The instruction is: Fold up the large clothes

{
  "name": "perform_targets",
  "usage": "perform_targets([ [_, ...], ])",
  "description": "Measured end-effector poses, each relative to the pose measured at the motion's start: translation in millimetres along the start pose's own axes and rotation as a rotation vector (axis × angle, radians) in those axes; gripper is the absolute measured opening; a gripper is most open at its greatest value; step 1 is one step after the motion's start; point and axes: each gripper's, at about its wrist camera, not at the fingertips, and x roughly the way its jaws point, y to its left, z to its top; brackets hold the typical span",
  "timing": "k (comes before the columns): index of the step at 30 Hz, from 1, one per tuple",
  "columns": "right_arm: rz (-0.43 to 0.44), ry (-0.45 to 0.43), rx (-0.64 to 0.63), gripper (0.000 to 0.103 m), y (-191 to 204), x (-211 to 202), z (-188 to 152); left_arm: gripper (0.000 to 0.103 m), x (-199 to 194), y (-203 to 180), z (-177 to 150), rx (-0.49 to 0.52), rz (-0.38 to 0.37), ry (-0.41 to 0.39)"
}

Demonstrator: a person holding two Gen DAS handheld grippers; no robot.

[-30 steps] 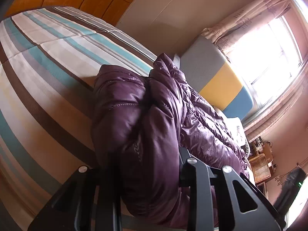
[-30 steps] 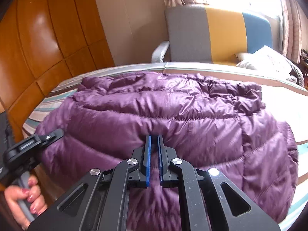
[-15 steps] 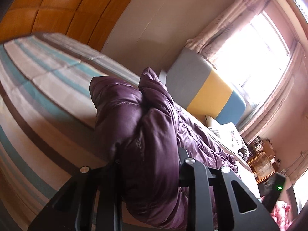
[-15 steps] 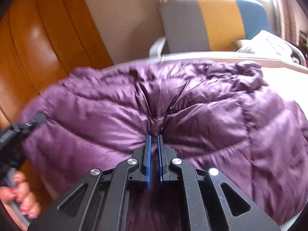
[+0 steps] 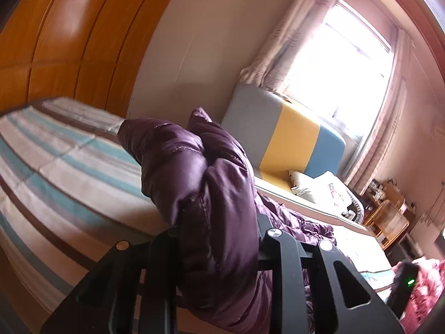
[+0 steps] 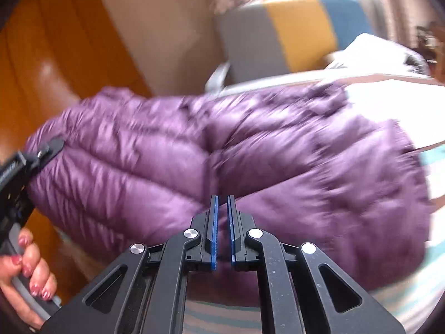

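A bed (image 5: 55,167) with a striped cover in teal, brown and cream stands against glossy orange wood panelling (image 5: 69,41). Beyond it, a grey, yellow and blue armchair (image 5: 286,139) sits beneath a bright, curtained window (image 5: 347,55); wicker furniture (image 5: 389,220) fills the corner.

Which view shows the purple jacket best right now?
Right wrist: though motion-blurred, it shows most of the purple down jacket spread over the striped bed, with both the right gripper and left gripper holding it. Left wrist shows only a bunched fold clamped close up.
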Motion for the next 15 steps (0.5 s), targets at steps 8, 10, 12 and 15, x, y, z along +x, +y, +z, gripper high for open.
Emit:
perform_targets([
  [8,-0.26,-0.061,0.097,0.006,-60,-41,3,0.024,-9,-53,5,0.163,-0.019,-0.065],
  [10,-0.282,-0.066,0.147,0.006,-75,-46,5,0.024,-10,-68,6,0.208,-0.027,-0.076],
  [12,-0.304,-0.067,0.172,0.006,-85,-52,4,0.024,-10,-81,6,0.253,-0.03,-0.085],
  [15,-0.329,-0.048,0.182,0.006,-96,-48,4,0.025,-8,-107,5,0.336,-0.053,-0.087],
])
